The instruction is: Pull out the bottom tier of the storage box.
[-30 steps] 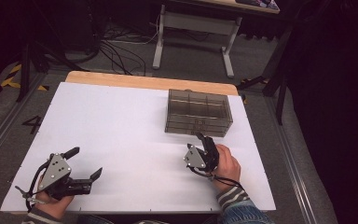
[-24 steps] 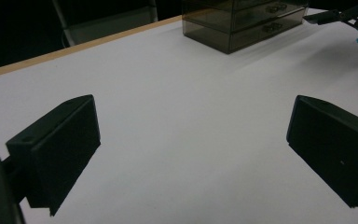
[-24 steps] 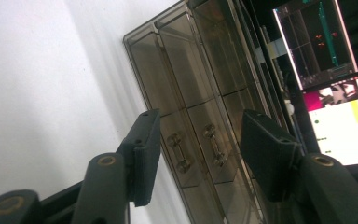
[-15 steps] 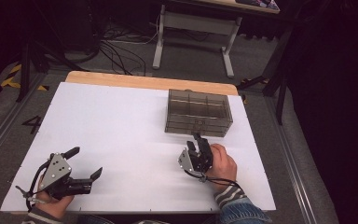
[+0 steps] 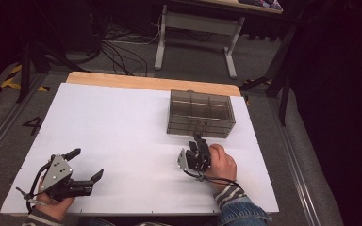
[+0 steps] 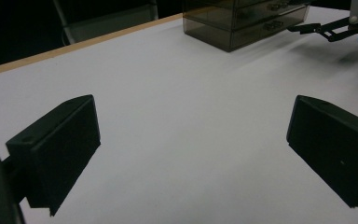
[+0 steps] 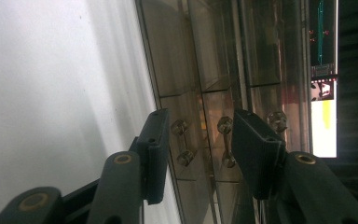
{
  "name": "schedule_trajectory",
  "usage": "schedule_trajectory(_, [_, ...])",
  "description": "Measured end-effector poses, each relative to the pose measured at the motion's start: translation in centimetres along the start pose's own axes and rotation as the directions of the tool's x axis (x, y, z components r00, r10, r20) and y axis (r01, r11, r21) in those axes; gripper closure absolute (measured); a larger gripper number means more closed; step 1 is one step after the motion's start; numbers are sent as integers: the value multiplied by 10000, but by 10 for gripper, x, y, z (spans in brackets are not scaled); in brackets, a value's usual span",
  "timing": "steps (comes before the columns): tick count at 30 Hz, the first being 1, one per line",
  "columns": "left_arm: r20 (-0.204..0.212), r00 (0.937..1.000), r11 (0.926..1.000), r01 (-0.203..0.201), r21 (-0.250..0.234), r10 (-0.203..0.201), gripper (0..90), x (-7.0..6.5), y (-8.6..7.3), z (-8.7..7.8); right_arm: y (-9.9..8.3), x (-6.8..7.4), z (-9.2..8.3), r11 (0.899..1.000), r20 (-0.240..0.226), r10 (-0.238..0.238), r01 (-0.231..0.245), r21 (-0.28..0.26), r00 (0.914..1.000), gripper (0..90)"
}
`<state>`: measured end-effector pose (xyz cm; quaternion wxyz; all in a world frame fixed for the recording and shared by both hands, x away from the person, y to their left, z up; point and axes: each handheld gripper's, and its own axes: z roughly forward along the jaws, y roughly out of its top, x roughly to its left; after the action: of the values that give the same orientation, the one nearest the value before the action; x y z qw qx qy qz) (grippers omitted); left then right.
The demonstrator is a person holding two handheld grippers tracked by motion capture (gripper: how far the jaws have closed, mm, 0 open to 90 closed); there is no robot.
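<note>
1. High view: the jaws of the left gripper (image 5: 86,165) stand spread wide and empty, low over the near left of the white table (image 5: 122,122). The right gripper (image 5: 199,141) points at the front of the smoky clear drawer box (image 5: 200,113), which sits at the far right of the table. Its jaws look parted, tips just short of the box.
2. Left gripper view: both black jaws are far apart with bare table between them. The drawer box (image 6: 242,21) and the right gripper (image 6: 326,30) lie far off.
3. Right gripper view: the jaws are parted and hold nothing. A drawer handle (image 7: 224,142) sits between them, another handle (image 7: 182,142) just beside.
</note>
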<state>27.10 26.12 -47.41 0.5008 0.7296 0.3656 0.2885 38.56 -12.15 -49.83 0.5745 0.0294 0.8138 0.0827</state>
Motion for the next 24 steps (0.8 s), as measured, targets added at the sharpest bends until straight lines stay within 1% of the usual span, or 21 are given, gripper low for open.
schedule_trajectory(1, [-2, 10000, 10000, -1, -1, 1, 32, 0, 0, 0, 0, 1, 3, 9999, -29, -115, 115, 31, 9999, 581])
schedule_trajectory(2, [-2, 10000, 10000, -8, 1, 8, 32, 0, 0, 0, 0, 1, 3, 9999, -29, -115, 115, 31, 9999, 581])
schedule_trajectory(3, [-2, 10000, 10000, -43, 11, 43, 32, 0, 0, 0, 0, 3, 5, 9996, 5, -267, 266, 114, 9996, 589])
schedule_trajectory(4, [-2, 10000, 10000, -43, 11, 43, 32, 0, 0, 0, 0, 3, 5, 9996, 5, -267, 266, 114, 9996, 589])
schedule_trajectory(7, [3, 10000, 10000, -36, 19, 36, 32, 0, 0, 0, 0, 6, 8, 9985, 17, -464, 463, 286, 9989, 595])
schedule_trajectory(8, [-8, 10000, 10000, -5, 15, 5, 32, 0, 0, 0, 0, 6, 10, 9982, 103, -531, 528, 275, 9985, 597])
schedule_trajectory(9, [-3, 10000, 10000, -4, 9, 4, 32, 0, 0, 0, 1, 7, 12, 9970, 89, -672, 668, 391, 9977, 600])
schedule_trajectory(12, [4, 10000, 10000, -4, 8, 4, 32, 0, 0, 0, 1, 9, 14, 9963, 109, -754, 748, 421, 9971, 607])
schedule_trajectory(14, [-1, 10000, 10000, -10, 14, 10, 32, 0, 0, 0, 0, 10, 16, 9959, 151, -756, 748, 504, 9970, 610])
schedule_trajectory(15, [3, 10000, 10000, -9, 9, 9, 32, 0, 0, 0, 0, 11, 16, 9956, 101, -715, 707, 608, 9974, 613])
schedule_trajectory(16, [1, 10000, 10000, -10, 5, 10, 32, 0, 0, 0, 0, 11, 17, 9939, 138, -921, 910, 625, 9957, 616])
schedule_trajectory(18, [14, 10000, 10000, -10, 13, 10, 32, 0, 0, 0, 0, 12, 19, 9927, 217, -982, 964, 732, 9949, 621])
schedule_trajectory(20, [25, 10000, 10000, -55, 43, 55, 32, 0, 0, 0, 0, 13, 21, 9919, 159, -1046, 1031, 737, 9944, 628])
schedule_trajectory(21, [21, 10000, 10000, -68, 36, 67, 33, 0, 0, 0, -1, 14, 22, 9911, 291, -1112, 1087, 766, 9934, 633])
schedule_trajectory(24, [27, 10000, 10000, -78, 37, 78, 32, 0, 0, 0, -1, 15, 23, 9895, 309, -1182, 1152, 869, 9925, 642])
